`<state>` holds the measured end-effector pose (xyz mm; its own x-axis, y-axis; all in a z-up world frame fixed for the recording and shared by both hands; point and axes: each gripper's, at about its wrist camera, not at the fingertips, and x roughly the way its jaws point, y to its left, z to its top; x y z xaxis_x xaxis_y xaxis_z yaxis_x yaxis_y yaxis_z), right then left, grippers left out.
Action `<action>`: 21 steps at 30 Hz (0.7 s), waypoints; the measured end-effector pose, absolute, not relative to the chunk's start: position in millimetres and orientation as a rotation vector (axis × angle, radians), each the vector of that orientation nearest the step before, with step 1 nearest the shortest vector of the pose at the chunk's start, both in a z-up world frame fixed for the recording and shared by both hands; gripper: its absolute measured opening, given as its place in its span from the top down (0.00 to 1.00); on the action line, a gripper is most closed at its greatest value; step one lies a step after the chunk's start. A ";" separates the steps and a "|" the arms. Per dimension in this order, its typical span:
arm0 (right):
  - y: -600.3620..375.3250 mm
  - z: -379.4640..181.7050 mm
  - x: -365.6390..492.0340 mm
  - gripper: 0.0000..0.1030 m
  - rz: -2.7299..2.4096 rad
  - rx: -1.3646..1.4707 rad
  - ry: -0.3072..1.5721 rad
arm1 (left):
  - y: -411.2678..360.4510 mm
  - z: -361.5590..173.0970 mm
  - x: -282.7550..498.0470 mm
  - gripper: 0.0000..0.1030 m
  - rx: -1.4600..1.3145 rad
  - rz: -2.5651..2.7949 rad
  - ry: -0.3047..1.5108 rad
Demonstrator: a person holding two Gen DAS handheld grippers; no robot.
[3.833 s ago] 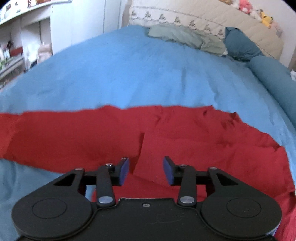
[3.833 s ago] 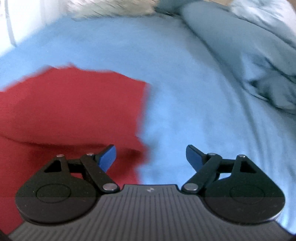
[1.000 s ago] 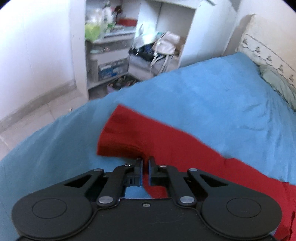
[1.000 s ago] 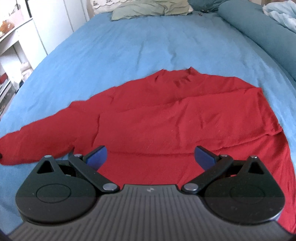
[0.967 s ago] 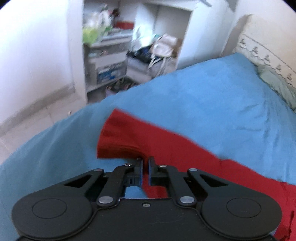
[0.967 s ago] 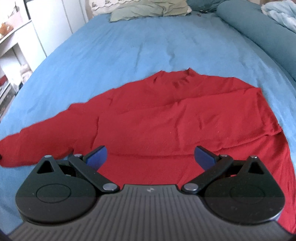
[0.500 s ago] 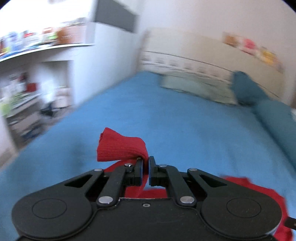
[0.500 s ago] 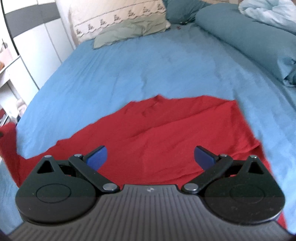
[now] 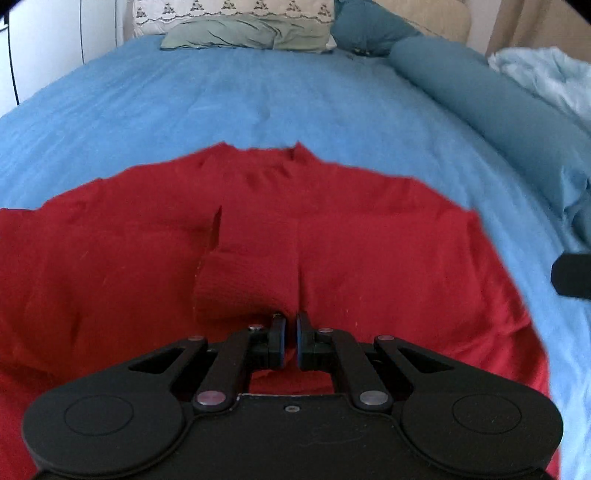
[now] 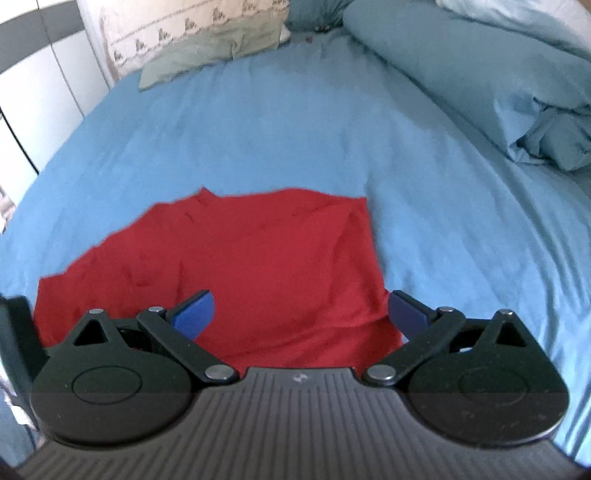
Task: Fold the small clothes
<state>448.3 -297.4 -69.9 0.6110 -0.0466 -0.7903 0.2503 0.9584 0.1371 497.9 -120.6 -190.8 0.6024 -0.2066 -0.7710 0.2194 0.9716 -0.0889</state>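
A red long-sleeved top (image 9: 369, 236) lies spread on the blue bed sheet (image 9: 258, 99), neck towards the pillows. My left gripper (image 9: 290, 334) is shut on the cuff of its sleeve (image 9: 247, 284), holding the sleeve end over the body of the top. In the right wrist view the top's right side (image 10: 258, 258) lies below my right gripper (image 10: 299, 310), which stands open with nothing between its fingers. The edge of the right gripper (image 9: 570, 273) shows at the right of the left wrist view.
A grey-green pillow (image 9: 247, 35) and an embroidered cream pillow (image 9: 229, 9) lie at the head of the bed. A rolled teal duvet (image 10: 461, 66) runs along the right side. A white wardrobe (image 10: 44, 96) stands at the left.
My left gripper has carried the sleeve end from the bed's left edge across onto the body of the top. My right gripper has shifted towards the top's right edge, still open.
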 end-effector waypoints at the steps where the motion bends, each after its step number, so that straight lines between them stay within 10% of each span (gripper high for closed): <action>1: -299.0 -73.2 448.6 0.00 -0.161 0.241 0.908 | -120.9 -190.5 497.8 0.94 0.022 -0.251 0.886; 3: -299.4 -77.6 449.6 0.00 -0.138 0.238 0.919 | -116.8 -187.7 496.1 0.91 0.026 -0.266 0.885; 7: -292.9 -81.7 457.0 0.00 -0.093 0.223 0.927 | -89.7 -167.5 491.6 0.46 0.055 -0.263 0.850; 18: -176.4 -130.6 507.3 0.00 0.156 -0.089 0.974 | 63.8 -158.6 483.3 0.38 0.090 0.051 0.867; 21: -153.1 -148.8 522.2 0.22 0.161 -0.153 0.982 | 88.3 -160.7 482.3 0.38 0.093 0.077 0.874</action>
